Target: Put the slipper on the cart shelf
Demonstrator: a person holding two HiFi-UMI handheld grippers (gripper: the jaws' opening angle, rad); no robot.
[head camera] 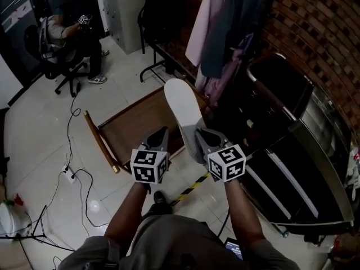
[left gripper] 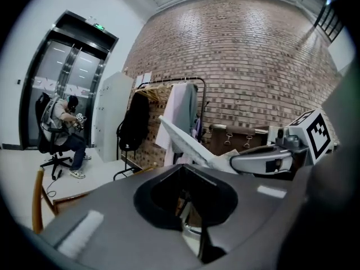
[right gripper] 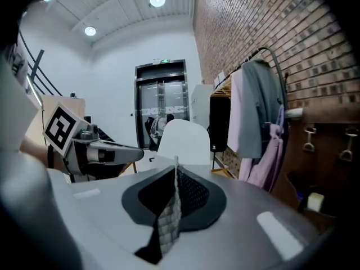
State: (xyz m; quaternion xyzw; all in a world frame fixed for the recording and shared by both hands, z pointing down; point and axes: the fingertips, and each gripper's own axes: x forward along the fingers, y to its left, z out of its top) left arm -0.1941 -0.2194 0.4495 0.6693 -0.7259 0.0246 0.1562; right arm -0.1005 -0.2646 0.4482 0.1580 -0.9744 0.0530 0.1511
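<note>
In the head view my right gripper (head camera: 198,135) is shut on one end of a white slipper (head camera: 183,108), which sticks up and away from me with its pale sole showing. The right gripper view shows waffle-textured fabric pinched in the jaws of the right gripper (right gripper: 174,170) and the slipper (right gripper: 183,142) rising beyond. My left gripper (head camera: 160,134) hovers just left of it, shut and empty. In the left gripper view the left gripper (left gripper: 183,198) holds nothing, and the slipper (left gripper: 185,140) slants across the middle. The black cart (head camera: 292,151) with its shelves stands to the right.
A wooden frame (head camera: 135,122) lies on the tiled floor under the grippers. A clothes rack with hanging garments (head camera: 225,32) stands against the brick wall behind the cart. A person sits on an office chair (head camera: 67,38) at far left. Cables (head camera: 70,176) and striped tape (head camera: 191,187) cross the floor.
</note>
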